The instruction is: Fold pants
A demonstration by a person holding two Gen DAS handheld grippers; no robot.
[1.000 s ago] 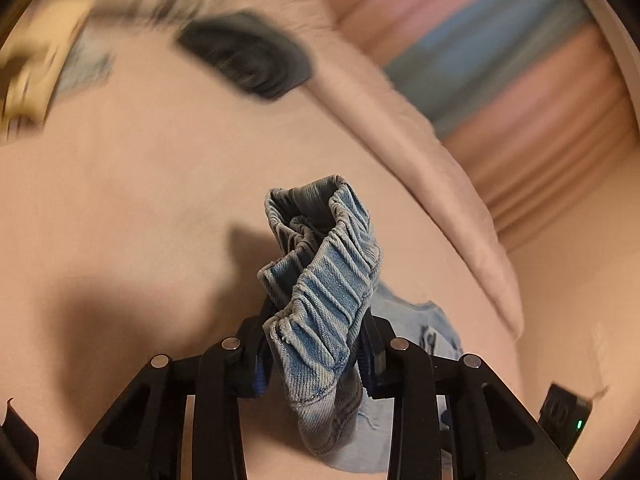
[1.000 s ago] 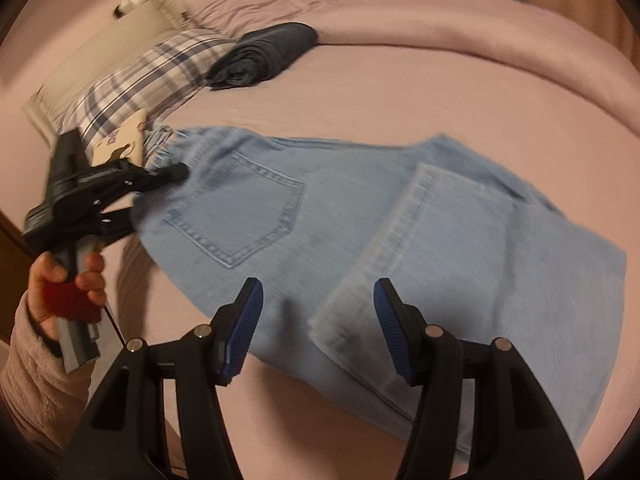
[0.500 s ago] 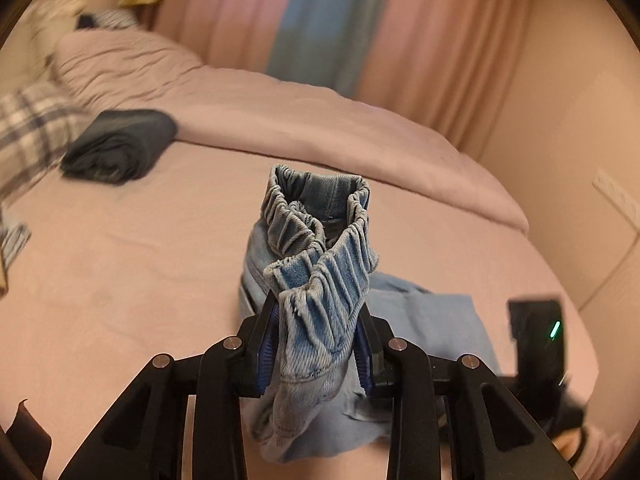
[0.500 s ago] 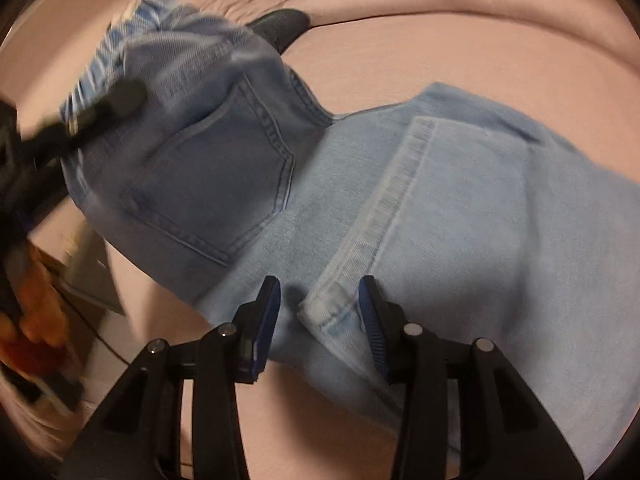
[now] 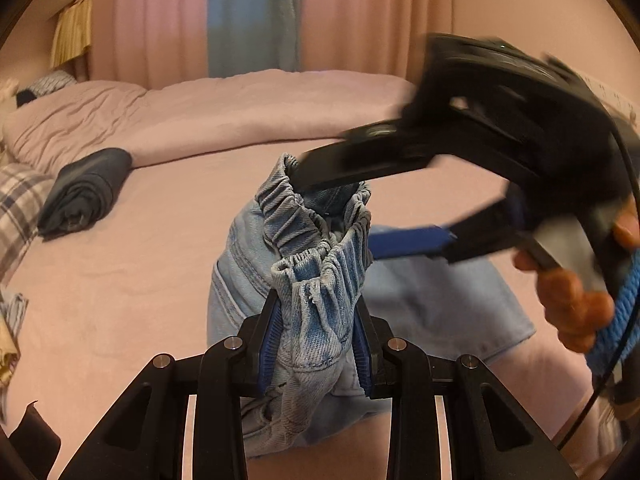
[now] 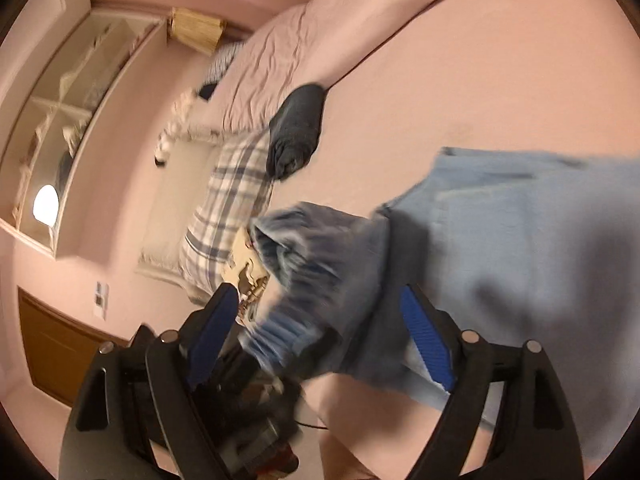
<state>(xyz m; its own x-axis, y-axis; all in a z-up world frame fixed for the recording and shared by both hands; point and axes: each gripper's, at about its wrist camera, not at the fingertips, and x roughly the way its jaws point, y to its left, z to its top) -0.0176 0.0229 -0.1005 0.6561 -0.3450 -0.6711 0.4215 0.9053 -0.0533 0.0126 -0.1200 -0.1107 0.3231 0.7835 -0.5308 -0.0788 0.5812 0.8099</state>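
Note:
The light blue denim pants (image 5: pixel 432 304) lie on the pink bed (image 5: pixel 140 280). My left gripper (image 5: pixel 316 344) is shut on the bunched elastic waistband (image 5: pixel 320 280) and holds it up off the bed. My right gripper (image 6: pixel 320 336) is open, its jaws wide apart on either side of the raised waistband (image 6: pixel 316 276). In the left wrist view the right gripper (image 5: pixel 360 208) comes in from the right, one finger above the waistband and one beside it. The rest of the pants (image 6: pixel 540 260) lies flat on the bed.
A rolled dark garment (image 5: pixel 86 192) lies at the back left of the bed, also in the right wrist view (image 6: pixel 296 132). A plaid pillow (image 6: pixel 228 216) and a bunched pink duvet (image 5: pixel 240 108) lie beyond. Curtains (image 5: pixel 248 16) hang behind.
My right gripper left the leg hem, opened wide and swung over to the raised waistband. My left gripper kept its hold and turned the waistband toward the right gripper.

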